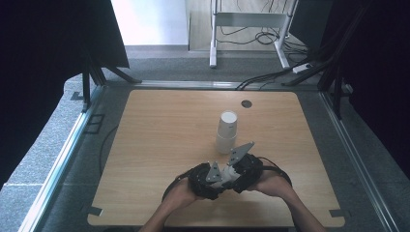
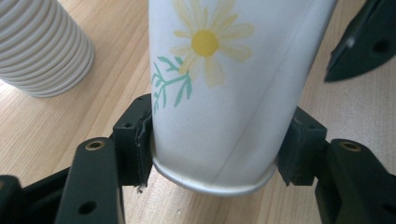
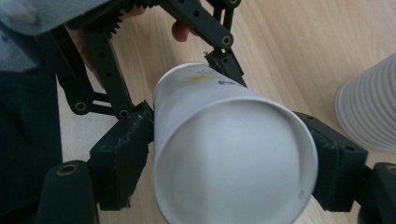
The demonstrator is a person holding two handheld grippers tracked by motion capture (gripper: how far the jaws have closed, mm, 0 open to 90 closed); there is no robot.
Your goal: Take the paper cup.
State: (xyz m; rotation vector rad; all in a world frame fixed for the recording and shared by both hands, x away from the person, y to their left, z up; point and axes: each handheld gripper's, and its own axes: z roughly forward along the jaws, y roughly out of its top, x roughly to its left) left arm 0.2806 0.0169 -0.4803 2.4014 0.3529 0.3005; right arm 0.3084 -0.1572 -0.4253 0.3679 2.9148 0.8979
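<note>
Grippers: two, side by side near the table's front edge in the high view, each in one hand.
Left gripper (image 2: 215,154): its two jaws were closed on the narrow base end of one cup (image 2: 233,93), a pad pressed on each side; it also showed in the high view (image 1: 212,180).
Cup: one loose paper cup, white, with one yellow daisy and one green sprig printed on it, held between the two grippers above the wood, base toward the left gripper, open mouth (image 3: 229,158) toward the right one.
Right gripper (image 3: 229,161): its two jaws stood on either side of the cup's rim, partly open; whether the pads pressed the rim I could not tell. It sat at the right of the pair in the high view (image 1: 244,169).
Stack (image 1: 226,131): one stack of white ribbed cups, upside down, on the table just beyond the grippers; the number of cups in it could not be counted.
Table (image 1: 159,125): one, light wood, with one dark round hole cover (image 1: 246,103) near the far edge.
</note>
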